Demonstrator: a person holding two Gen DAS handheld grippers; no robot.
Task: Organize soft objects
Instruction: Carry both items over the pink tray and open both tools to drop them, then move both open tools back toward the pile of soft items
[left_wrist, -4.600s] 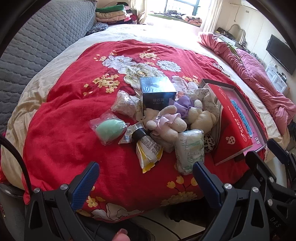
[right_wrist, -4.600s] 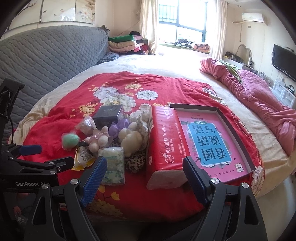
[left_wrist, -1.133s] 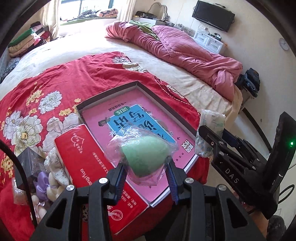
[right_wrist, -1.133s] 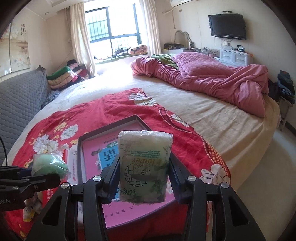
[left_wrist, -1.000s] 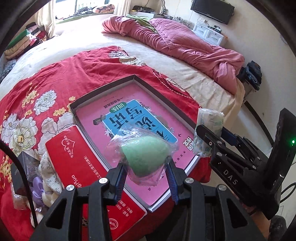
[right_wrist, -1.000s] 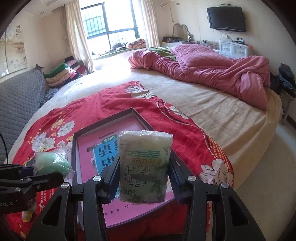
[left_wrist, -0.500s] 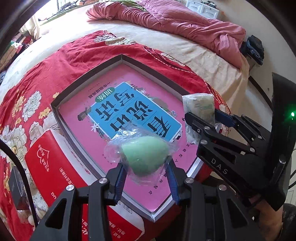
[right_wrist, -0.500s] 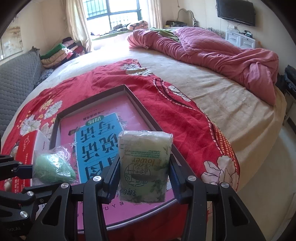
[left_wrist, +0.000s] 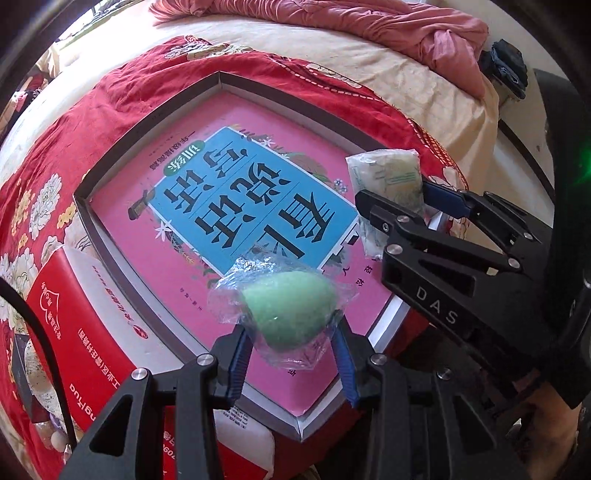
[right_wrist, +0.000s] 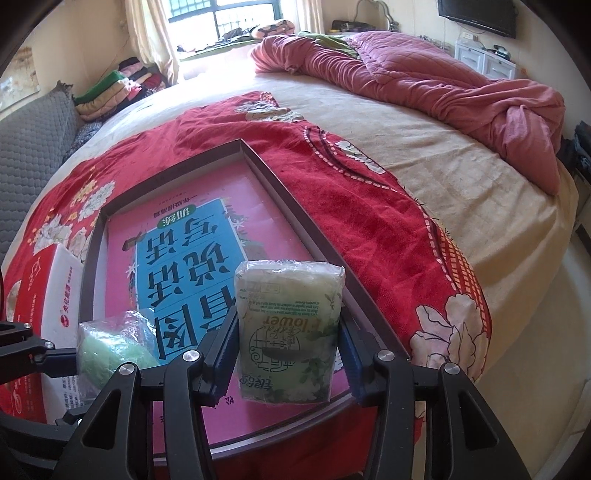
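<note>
Both grippers have come down closer over the pink tray (left_wrist: 122, 155) since a second ago, and it now fills most of each view where more of the red blanket (right_wrist: 354, 177) and bed showed before. The left gripper (left_wrist: 291, 345) holds the green sponge (left_wrist: 290, 314), in its clear wrapper, pinched between its blue pads above the tray's near corner. The right gripper (right_wrist: 288, 354) grips the tissue pack (right_wrist: 290, 332) upright over the tray's near right edge; its jaws have just eased slightly wider, yet the pads press the pack's sides. The red tissue box (left_wrist: 88, 332) lies against the tray's left side, unmoved.
</note>
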